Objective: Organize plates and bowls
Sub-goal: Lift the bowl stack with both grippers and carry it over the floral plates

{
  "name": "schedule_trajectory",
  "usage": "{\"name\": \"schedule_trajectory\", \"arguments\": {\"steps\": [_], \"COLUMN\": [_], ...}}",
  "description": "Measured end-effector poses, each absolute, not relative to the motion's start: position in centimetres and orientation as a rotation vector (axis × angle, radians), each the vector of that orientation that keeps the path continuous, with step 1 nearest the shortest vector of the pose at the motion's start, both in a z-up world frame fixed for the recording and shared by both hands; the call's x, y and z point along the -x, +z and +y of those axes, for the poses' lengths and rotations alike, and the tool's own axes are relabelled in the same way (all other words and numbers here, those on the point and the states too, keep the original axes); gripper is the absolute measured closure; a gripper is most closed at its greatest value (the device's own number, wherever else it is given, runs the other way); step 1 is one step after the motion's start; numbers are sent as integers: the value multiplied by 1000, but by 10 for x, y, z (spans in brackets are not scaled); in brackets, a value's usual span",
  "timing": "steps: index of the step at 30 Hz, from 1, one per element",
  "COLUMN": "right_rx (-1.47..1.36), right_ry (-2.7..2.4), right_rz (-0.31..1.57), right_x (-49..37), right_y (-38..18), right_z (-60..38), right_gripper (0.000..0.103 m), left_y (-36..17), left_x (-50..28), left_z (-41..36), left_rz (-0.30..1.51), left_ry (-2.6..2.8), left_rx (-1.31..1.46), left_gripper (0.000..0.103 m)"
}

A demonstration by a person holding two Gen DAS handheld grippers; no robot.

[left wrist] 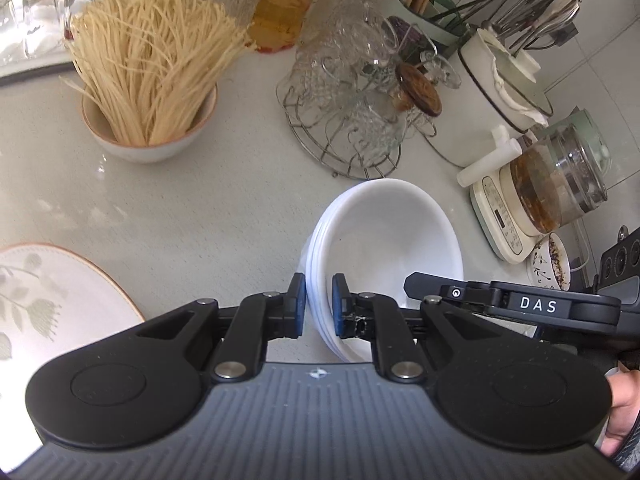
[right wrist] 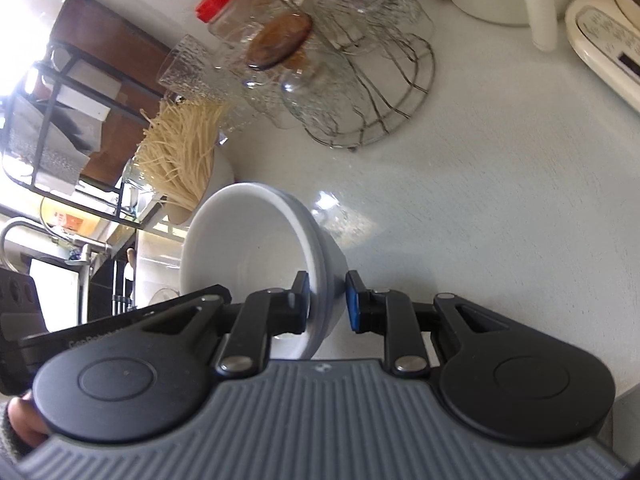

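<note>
- In the left wrist view, a floral plate (left wrist: 52, 300) with a thin orange rim lies at the far left edge on the pale counter (left wrist: 180, 208).
- Behind it a bowl of dry noodles (left wrist: 148, 80) stands upright, with a row of upturned glasses (left wrist: 36, 12) further back on a tray.
- Near the middle, a wire rack of glass cups (left wrist: 352, 100) stands just behind the stack of white bowls (left wrist: 384, 248).
- The left hand-held gripper (left wrist: 319, 306) pinches the left rim of that stack, one blue pad outside and one inside the wall.
- The stack is tilted, its opening facing right; whether it touches the counter cannot be told.
- To the right stand a white pot (left wrist: 496, 96), a utensil holder (left wrist: 532, 8) and a glass kettle (left wrist: 560, 184) on its base.
- At the right edge, the black body of the other gripper, marked "DAS", reaches to the bowls' far side.
- In the right wrist view, a sink faucet (right wrist: 24, 232) and dark shelf frame fill the left.
- The right hand-held gripper (right wrist: 327, 304) pinches the stack's right rim, with the bowls' opening facing left.
- A red-lidded jar (right wrist: 228, 0) shows beyond the rack.
</note>
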State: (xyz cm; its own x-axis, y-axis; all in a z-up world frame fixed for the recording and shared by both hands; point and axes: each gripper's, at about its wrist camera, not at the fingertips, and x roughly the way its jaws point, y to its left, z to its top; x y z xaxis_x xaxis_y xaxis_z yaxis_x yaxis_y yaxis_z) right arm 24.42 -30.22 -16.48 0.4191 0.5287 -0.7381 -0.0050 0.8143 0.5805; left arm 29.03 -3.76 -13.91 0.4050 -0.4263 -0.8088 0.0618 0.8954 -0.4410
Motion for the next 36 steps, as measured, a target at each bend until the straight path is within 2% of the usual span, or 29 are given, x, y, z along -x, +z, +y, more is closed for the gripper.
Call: {"name": "schedule_trajectory", "arguments": {"steps": [19,36], "right_rx": [-436,-379], "right_ry": [386,473], "right_rz": [919,912], "right_x": [-233,-224], "right_y": [-96,-92], "right_z": [-260,-195], "right_gripper": [81,81], "left_y": [-77,-86], "left_x": [-268,-223], "left_z": [7,80], "left_rz": [1010,976], "left_ry": [-328,-236], "left_rx": [412,510], "left_gripper": [87,87]}}
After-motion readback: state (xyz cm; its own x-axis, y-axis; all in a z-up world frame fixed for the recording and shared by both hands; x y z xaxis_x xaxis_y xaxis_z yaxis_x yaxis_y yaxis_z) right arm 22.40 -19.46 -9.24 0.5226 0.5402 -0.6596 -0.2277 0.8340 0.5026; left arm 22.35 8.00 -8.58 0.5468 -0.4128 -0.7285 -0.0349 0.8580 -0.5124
